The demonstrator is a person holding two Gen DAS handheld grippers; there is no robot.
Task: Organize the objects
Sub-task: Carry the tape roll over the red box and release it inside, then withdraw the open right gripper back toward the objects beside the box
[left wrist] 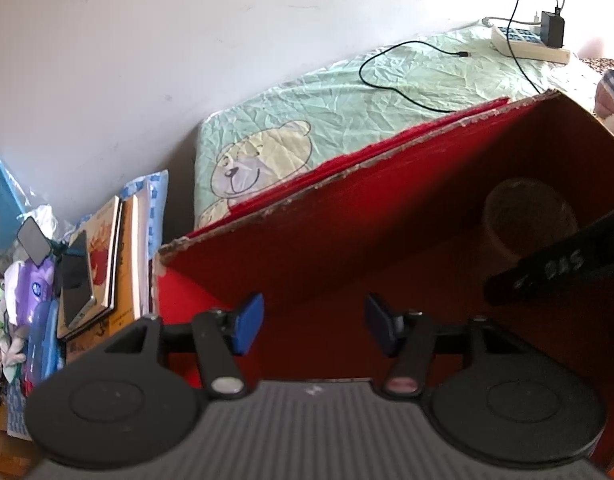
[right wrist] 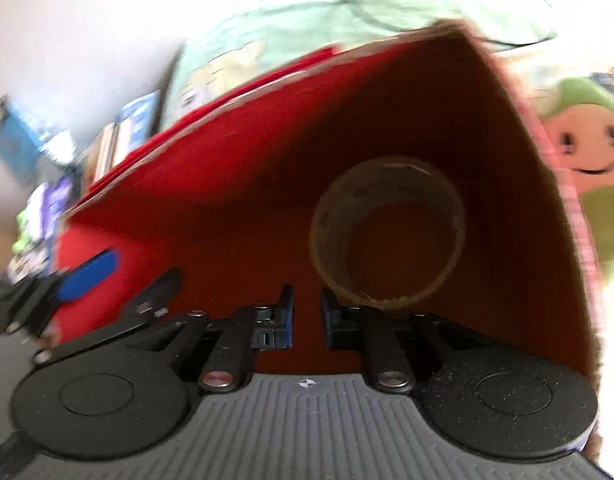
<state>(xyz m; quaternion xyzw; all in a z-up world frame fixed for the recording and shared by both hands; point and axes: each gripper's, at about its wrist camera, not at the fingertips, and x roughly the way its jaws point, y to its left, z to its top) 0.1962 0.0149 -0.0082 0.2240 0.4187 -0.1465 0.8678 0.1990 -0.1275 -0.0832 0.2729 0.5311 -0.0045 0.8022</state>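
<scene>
Both grippers hang over the mouth of a red box. Left gripper point(left wrist: 313, 326): its blue-padded fingers point(left wrist: 249, 324) stand wide apart with nothing between them, poised above the near-left part of the box interior. Right gripper point(right wrist: 307, 316): its fingers point(right wrist: 287, 312) are drawn close with only a narrow gap, and nothing is gripped in that gap; the picture from this side is motion-blurred, so whether the right fingertip brushes the roll just beyond it is hard to say.

Inside the red box point(right wrist: 235, 168) lies a single thing, a brownish roll of tape point(right wrist: 387, 236), resting on the floor of the box toward its far-right corner, its open ring facing up. In the left wrist view the same roll point(left wrist: 527, 220) sits dim in the shadow, partly behind the black body of the right gripper point(left wrist: 555, 264) that reaches in from the right. The box's rim is rough, bare cardboard at the edge.

Beyond the box spreads a pale green bear-print sheet point(left wrist: 347, 112), with a black cable point(left wrist: 407, 80) looped on it and a white power strip point(left wrist: 527, 46) farther back. Left of the box, a stack of books point(left wrist: 119, 264) carries a phone point(left wrist: 77, 280). On the right a green plush toy point(right wrist: 587, 148) sits just outside the box wall.
</scene>
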